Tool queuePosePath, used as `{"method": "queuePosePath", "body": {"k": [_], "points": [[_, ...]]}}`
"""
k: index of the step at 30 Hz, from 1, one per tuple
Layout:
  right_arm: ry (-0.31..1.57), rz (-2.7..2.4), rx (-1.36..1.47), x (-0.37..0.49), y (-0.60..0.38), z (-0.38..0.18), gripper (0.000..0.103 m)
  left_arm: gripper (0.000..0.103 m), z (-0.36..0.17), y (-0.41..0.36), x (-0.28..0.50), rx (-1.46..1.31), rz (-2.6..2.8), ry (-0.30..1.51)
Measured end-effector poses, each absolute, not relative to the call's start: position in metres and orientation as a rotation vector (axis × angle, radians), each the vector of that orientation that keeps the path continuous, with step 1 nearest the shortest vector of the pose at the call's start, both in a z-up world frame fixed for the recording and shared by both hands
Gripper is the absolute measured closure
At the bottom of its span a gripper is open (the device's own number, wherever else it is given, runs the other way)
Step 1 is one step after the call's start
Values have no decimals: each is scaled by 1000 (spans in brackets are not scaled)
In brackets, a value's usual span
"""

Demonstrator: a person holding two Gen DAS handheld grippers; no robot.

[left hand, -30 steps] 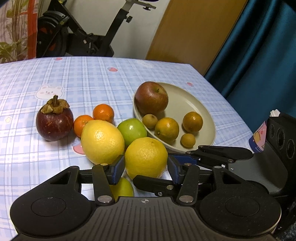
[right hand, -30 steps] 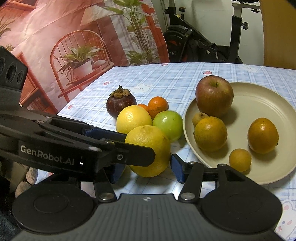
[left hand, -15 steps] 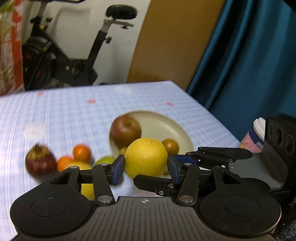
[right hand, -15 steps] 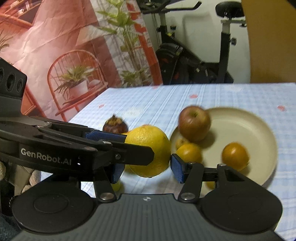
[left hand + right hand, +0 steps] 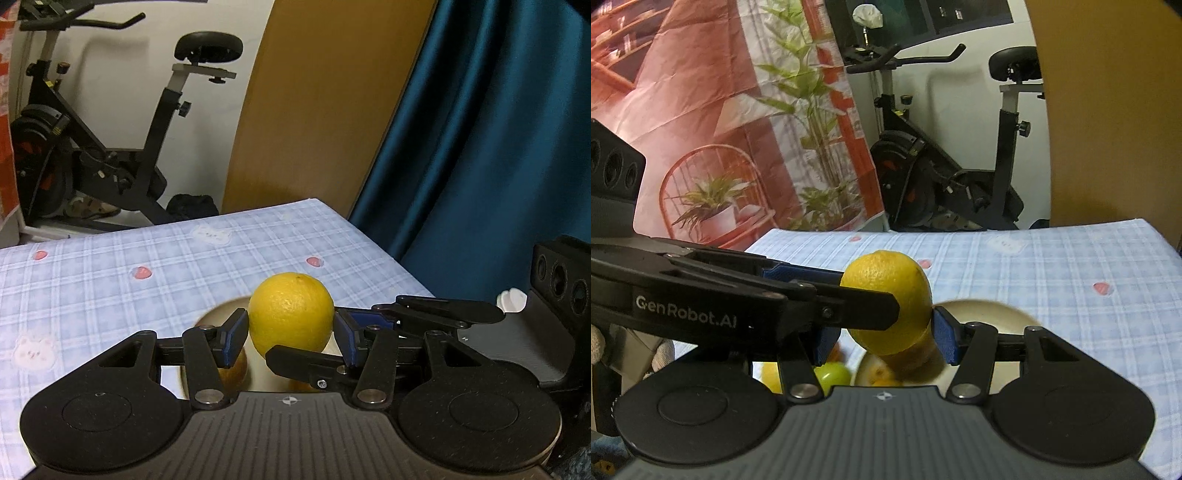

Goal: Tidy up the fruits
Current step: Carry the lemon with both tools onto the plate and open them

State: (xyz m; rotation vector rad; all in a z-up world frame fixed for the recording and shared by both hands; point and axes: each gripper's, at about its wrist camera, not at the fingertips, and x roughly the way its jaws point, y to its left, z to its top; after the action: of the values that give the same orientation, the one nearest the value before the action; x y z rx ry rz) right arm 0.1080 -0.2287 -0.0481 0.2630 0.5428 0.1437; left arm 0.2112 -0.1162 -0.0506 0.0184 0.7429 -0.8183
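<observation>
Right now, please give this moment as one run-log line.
left gripper: shut on yellow citrus | right gripper: shut on yellow citrus | yellow citrus: held above plate

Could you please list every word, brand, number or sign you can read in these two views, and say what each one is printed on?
"GenRobot.AI": white lettering on the black body of the left tool, seen crossing the right wrist view.

Nothing else is legible: the tablecloth carries only bear and strawberry pictures, and the exercise bike shows no readable marking.
</observation>
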Motion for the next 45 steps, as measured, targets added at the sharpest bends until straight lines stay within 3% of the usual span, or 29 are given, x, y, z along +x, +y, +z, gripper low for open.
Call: {"method": "queuePosePath", "body": {"k": [24, 45], "points": [[683, 97, 414, 170, -298, -118, 46, 49, -122, -173, 293, 77, -767, 953], [676, 57, 387, 173, -282, -111, 47, 36, -108, -135, 289, -8, -678, 943]]}}
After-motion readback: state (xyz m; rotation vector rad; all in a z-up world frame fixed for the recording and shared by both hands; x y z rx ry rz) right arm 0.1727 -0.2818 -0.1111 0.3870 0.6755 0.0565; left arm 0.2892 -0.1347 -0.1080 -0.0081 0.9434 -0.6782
